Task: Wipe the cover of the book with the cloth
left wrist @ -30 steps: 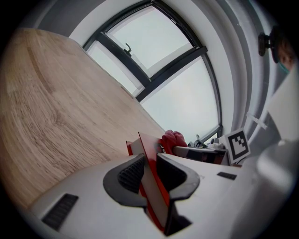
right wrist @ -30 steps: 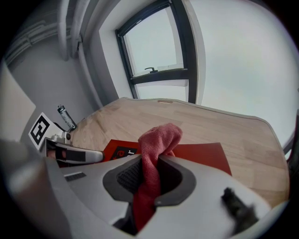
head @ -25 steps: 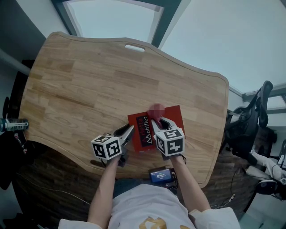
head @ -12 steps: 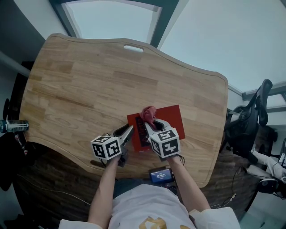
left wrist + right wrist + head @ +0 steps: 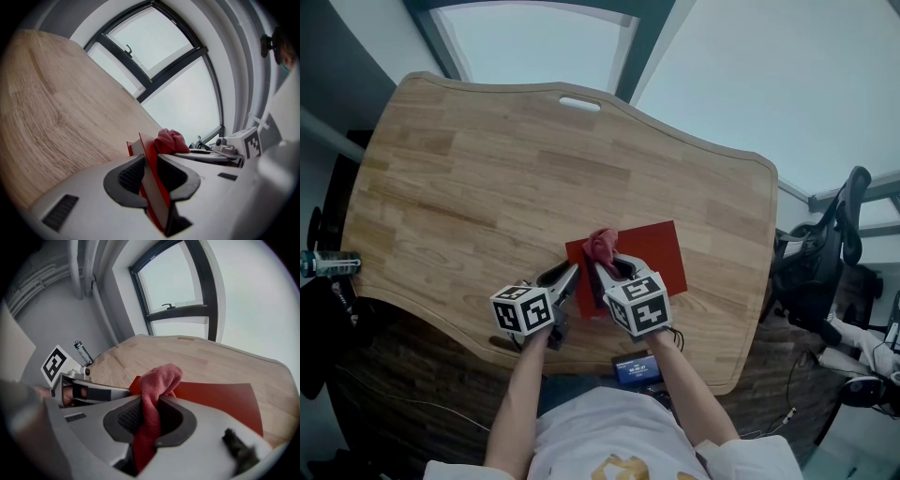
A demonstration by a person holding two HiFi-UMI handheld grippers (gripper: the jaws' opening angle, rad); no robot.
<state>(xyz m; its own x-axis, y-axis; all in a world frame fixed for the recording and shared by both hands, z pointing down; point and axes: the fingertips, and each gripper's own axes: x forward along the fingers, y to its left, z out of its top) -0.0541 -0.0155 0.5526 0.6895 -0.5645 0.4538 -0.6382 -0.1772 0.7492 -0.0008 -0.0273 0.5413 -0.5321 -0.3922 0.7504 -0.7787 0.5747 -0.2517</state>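
A cloth [image 5: 600,246] on a book [image 5: 652,251].
The left gripper [image 5: 569,278] clamps the book's edge; the right gripper [image 5: 602,270] pinches the cloth just beside it.

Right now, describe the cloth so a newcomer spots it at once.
On the wooden table, near the person's edge, lies a red book. At the book's left end sits the cloth: a pink-red crumpled wad pinched in the right tool, the only soft thing there.
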